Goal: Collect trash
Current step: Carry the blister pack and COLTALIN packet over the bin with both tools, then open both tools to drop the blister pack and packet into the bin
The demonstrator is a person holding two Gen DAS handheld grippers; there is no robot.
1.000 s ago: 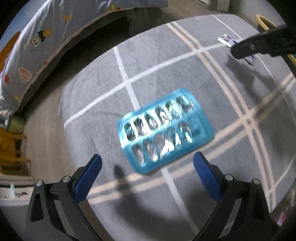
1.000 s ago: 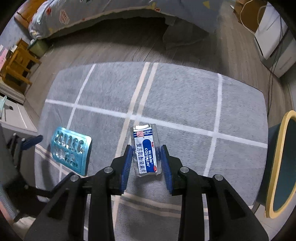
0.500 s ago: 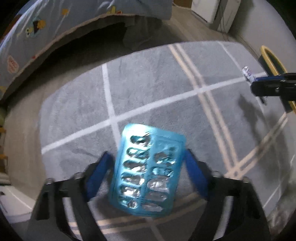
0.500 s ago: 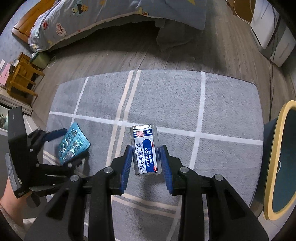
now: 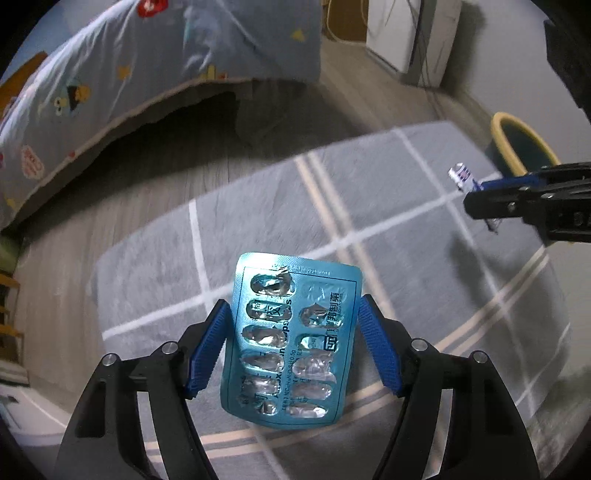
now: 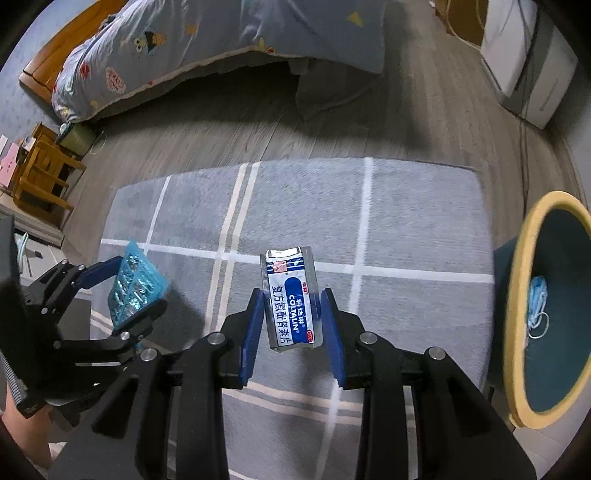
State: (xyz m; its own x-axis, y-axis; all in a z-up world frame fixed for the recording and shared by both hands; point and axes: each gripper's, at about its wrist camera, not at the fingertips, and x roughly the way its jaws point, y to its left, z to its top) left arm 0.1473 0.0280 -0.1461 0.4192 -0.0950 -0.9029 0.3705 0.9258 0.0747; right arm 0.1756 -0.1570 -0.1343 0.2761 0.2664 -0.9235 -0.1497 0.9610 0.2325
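Above the grey rug (image 5: 388, 229), a blue pill sheet (image 5: 288, 343) is squeezed by the left gripper (image 5: 295, 339). A small medicine packet (image 6: 291, 299) is pinched by the right gripper (image 6: 291, 325), near the yellow-rimmed bin (image 6: 517, 295).

A teal foil blister sheet (image 5: 290, 339) has silvery burst pockets. A white-and-blue medicine packet (image 6: 291, 299) carries red marks. The grey woven rug (image 6: 417, 221) is crossed by cream lines. The round fabric bin (image 6: 517, 295) is teal with a yellow rim. The light-blue cartoon-print quilt (image 6: 229, 29) shows red and yellow figures.
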